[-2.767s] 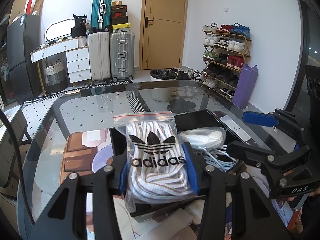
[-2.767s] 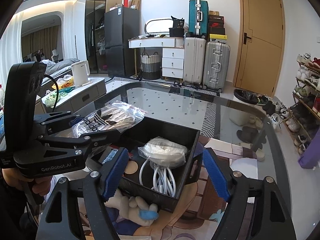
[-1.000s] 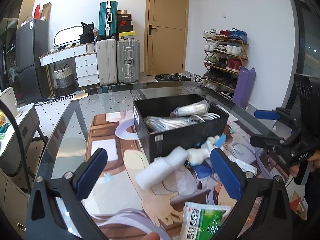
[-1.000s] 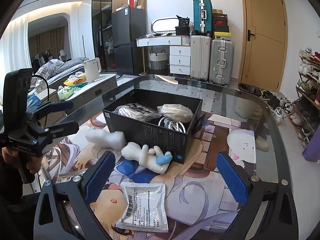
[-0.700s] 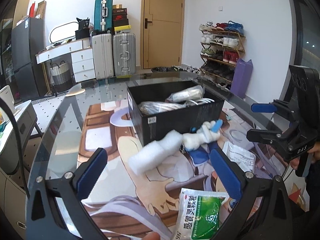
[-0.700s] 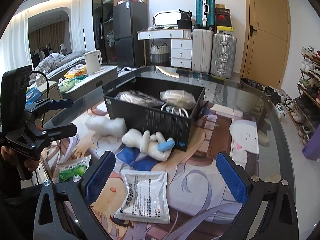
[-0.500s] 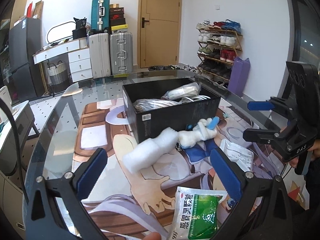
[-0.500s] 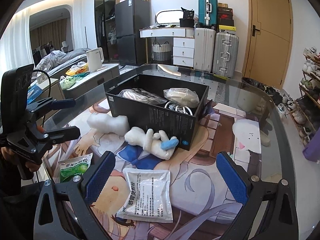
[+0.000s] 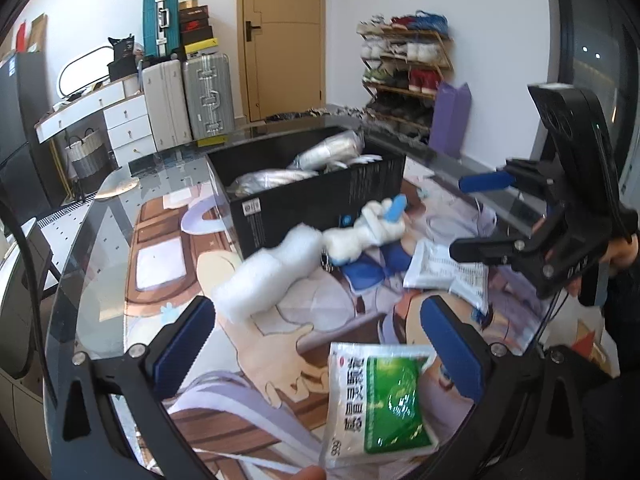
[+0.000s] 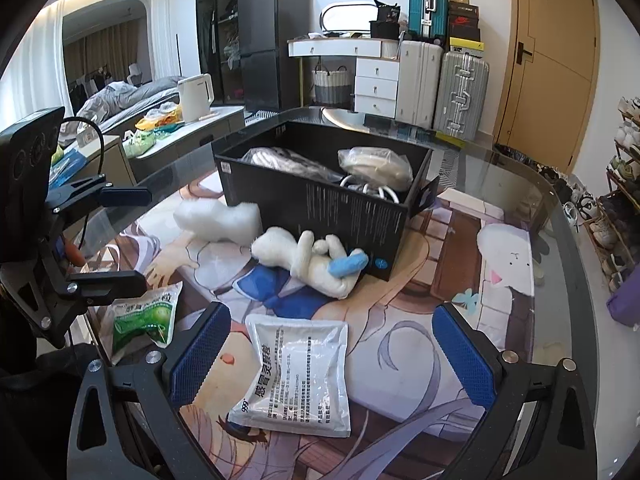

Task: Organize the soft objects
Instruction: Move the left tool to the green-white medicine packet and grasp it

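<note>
With both my left gripper [image 9: 316, 340] and right gripper [image 10: 332, 348] spread empty, the slick white sachet [image 10: 294, 376] between my right fingers could slide away.

- Black box [image 10: 320, 200]: open, holding bagged soft items.
- White plush toy [image 10: 308, 260] with a blue end: lying against the box's front wall.
- White foam roll [image 10: 218, 220]: lying just left of the plush.
- Silver sachet [image 10: 296, 376] and green sachet [image 10: 148, 320]: flat, nearer, apart.
</note>
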Demonstrator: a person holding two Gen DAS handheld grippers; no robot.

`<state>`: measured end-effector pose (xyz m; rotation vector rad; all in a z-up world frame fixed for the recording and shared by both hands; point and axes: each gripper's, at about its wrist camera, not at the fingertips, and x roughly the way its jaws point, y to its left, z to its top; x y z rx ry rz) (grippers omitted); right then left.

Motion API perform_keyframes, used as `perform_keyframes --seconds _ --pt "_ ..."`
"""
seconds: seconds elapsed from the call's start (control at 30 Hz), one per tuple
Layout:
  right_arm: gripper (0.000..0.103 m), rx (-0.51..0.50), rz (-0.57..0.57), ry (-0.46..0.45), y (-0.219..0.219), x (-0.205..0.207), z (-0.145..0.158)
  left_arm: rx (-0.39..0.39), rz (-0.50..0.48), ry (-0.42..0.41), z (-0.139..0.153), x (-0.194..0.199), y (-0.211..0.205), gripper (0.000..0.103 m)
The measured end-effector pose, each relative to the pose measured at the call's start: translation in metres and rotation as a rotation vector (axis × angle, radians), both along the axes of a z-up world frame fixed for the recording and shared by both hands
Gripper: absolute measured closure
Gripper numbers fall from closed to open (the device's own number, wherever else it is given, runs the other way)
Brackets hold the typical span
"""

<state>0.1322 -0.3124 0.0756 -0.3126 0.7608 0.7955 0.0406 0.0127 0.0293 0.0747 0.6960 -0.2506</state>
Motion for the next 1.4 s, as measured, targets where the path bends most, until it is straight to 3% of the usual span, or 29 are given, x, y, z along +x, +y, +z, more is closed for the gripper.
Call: perform_keyframes --seconds 0.13,0.53,0.97,1.17,1.27,1.4 --pt "0.001 -0.017 0.016 0.01 0.003 -0.001 -0.005 -0.026 -0.041 0.04 -0.004 -0.003 0.001 0.0" --pt "0.001 -0.091 0.06 0.053 0.011 -0.004 -0.024 0.034 -0.135 0.099 -0.02 -0.007 -0.015 0.0" --pt "0.001 -0.143 0.071 0.094 0.016 -0.006 -0.04 0.043 -0.156 0.2 -0.035 -0.002 -0.011 0.0" --pt "0.001 -0.143 0.035 0.138 0.011 0.006 -0.045 0.038 -0.145 0.207 -0.035 -0.001 -0.007 0.0" --pt "0.001 -0.138 0.024 0.15 0.008 0.009 -0.046 0.038 -0.138 0.204 -0.036 -0.001 -0.005 0.002" --pt "0.001 -0.134 0.021 0.149 0.008 0.01 -0.047 0.035 -0.139 0.192 -0.033 -0.002 -0.004 0.016"
